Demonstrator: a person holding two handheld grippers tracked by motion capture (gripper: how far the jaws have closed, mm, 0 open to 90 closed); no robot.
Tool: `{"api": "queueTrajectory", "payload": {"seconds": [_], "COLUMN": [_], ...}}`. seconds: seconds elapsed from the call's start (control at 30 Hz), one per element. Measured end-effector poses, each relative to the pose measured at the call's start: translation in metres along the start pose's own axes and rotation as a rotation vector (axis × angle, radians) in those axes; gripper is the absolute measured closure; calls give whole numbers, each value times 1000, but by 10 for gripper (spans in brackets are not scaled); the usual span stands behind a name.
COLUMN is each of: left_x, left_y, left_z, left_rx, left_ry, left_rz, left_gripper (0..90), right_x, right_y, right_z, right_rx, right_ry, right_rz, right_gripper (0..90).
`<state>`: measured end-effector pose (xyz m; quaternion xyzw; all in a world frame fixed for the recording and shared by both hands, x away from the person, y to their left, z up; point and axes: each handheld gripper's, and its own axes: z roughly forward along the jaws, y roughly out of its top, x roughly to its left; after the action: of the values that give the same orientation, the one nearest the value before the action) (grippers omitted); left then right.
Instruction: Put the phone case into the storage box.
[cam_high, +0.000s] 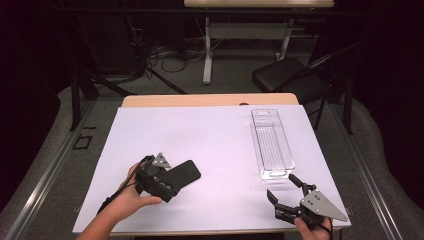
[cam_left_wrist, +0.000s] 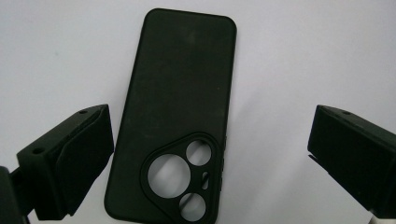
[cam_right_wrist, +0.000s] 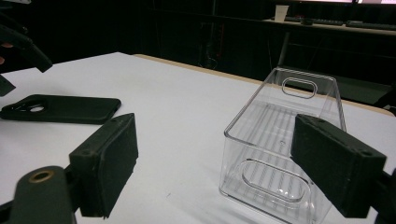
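Item: black phone case (cam_left_wrist: 173, 116), soft-looking, lying flat on the white table cover (cam_high: 210, 145) with its outer back upward and the camera cut-outs at the end nearest the left gripper (cam_high: 156, 181). Position: directly beneath and between that gripper's jaws, which stand wide apart with nothing pressed; in the left gripper view each pad is clear of the case's long edges, the left pad closer to its edge than the right. Item: clear plastic bin (cam_high: 272, 145), long and narrow, empty, open side up, standing just ahead of the right gripper (cam_high: 287, 192); its near end wall with the oval handle slot faces that gripper's jaws, which are likewise spread and hold nothing. Case and bin lie well apart, the case off to the left of the right gripper. Step judged in hand: taking up the case with the left gripper, probably for placing in the bin. Handling notes: centre the jaws so both pads meet the long edges together; grip across the solid middle of the case rather than over the cut-outs, where the wall is thin and may buckle; come down low enough to catch the edges, since a flat, flexible case can slide or fold under a shallow pinch; close gently. The right gripper is well placed to steady the bin.
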<state>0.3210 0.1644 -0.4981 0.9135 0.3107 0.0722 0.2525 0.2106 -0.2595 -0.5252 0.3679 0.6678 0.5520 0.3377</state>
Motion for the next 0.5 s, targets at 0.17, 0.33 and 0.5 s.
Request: {"api": "queueTrajectory", "payload": {"seconds": [0.17,0.33,0.5], "left_x": [3,8,11], "left_y": [8,15,18], "left_z": [5,8,12], "left_rx": [50,102,142], "left_ry": [-6,5,10], "left_rz": [14,26,23], "left_gripper": [5,5,5], "right_x": [0,1,1], "right_y": [0,0,0], "right_z": [1,1,1], "right_rx": [2,0,4], "right_ry": [4,9,11], "right_rz": [-4,-8,-7], "right_gripper": [142,142,142]}}
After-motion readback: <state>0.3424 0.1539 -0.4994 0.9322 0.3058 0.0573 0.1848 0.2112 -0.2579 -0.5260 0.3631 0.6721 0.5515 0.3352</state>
